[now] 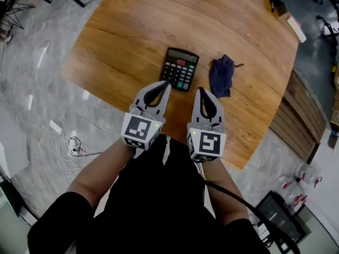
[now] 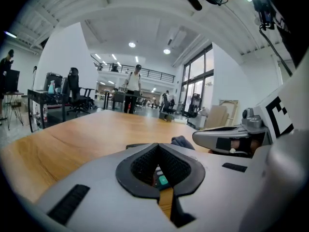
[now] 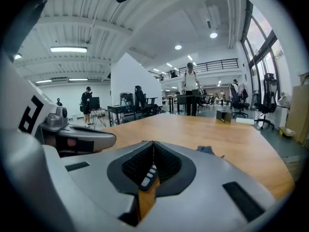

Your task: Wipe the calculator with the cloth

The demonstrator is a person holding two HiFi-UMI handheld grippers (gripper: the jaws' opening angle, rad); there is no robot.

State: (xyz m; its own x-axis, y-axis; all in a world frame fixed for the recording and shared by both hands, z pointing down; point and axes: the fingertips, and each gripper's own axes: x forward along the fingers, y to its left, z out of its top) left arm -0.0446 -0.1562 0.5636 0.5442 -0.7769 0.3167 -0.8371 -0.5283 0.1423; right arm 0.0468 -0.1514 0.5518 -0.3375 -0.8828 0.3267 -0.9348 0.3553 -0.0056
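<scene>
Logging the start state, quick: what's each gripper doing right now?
Left gripper: closed, holding nothing.
Right gripper: closed, holding nothing.

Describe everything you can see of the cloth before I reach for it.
The cloth is dark navy fabric, soft-looking, crumpled into an uneven heap with a thin strand poking out at its right. It lies on the wooden table, right of the calculator, bare wood between them. Nothing touches it; the right hand-held gripper, shut, is nearest, short of it.
</scene>
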